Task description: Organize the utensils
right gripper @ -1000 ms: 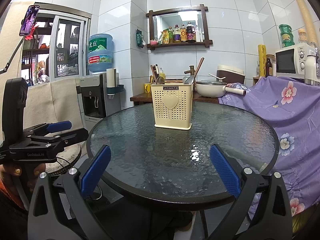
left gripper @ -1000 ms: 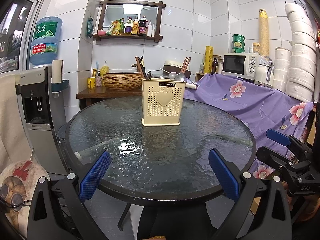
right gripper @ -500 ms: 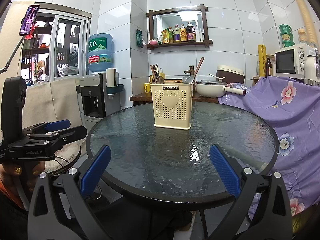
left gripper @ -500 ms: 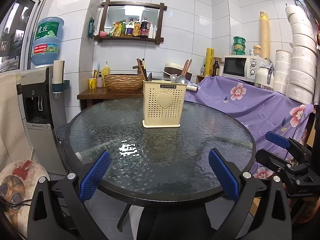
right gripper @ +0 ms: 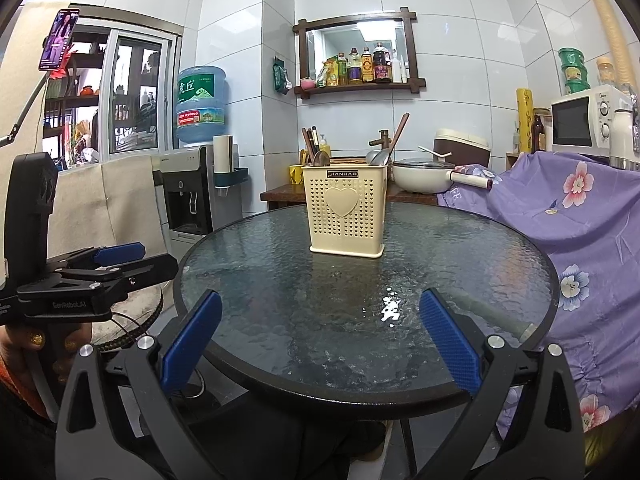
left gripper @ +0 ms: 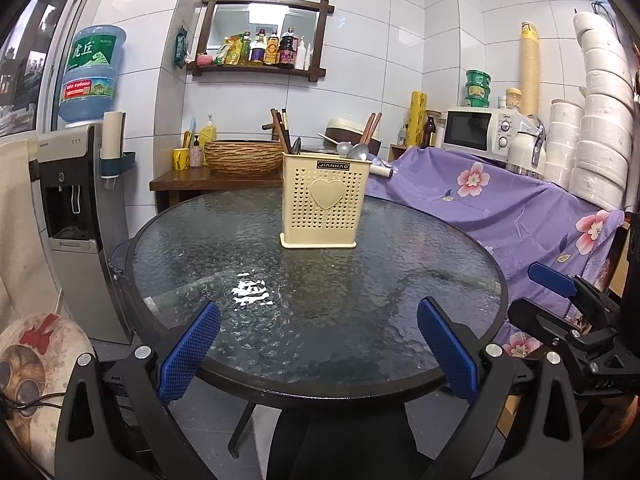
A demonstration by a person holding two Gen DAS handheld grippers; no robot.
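A cream perforated utensil holder (left gripper: 320, 200) with a heart on its front stands near the far side of a round glass table (left gripper: 312, 300); it also shows in the right wrist view (right gripper: 346, 212). Brown chopsticks (left gripper: 280, 130) and metal spoons (left gripper: 358, 150) stick out of its top. My left gripper (left gripper: 318, 344) is open and empty, held back at the table's near edge. My right gripper (right gripper: 320, 344) is open and empty, also at the near edge. Each gripper shows in the other's view, the right one (left gripper: 560, 292) and the left one (right gripper: 116, 264).
A water dispenser (left gripper: 76, 216) stands left of the table. A purple floral cloth (left gripper: 500, 208) covers furniture at the right, with a microwave (left gripper: 478, 134) behind it. A wooden side table (left gripper: 208, 178) with a wicker basket (left gripper: 244, 156) stands behind.
Both grippers have stayed open and nearly still. The left wrist view has shifted slightly, so the holder sits a little lower in it.
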